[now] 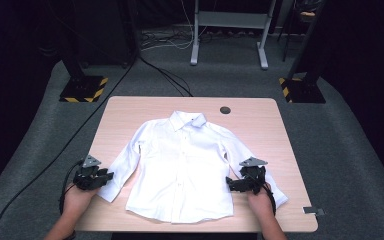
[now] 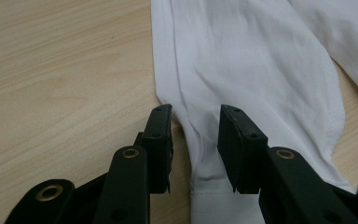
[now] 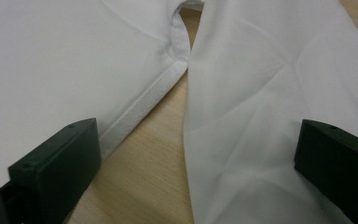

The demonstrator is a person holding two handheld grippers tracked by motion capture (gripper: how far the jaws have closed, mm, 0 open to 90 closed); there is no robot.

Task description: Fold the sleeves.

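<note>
High view has the white shirt [image 1: 182, 167] lying flat mid-frame on the bench [image 1: 130, 107], front up. Left tongs [image 1: 106, 176] are parted around the sleeve [image 2: 242, 70] near its cuff, right tongs [image 1: 231, 183] spread wide over the other sleeve. I'd pinch just one fabric layer, then lift slowly.

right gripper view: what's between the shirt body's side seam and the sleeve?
A bare wedge of table, narrowing to where the sleeve meets the shirt body at the armpit. The open right gripper straddles that gap; right gripper view shows it.
</note>
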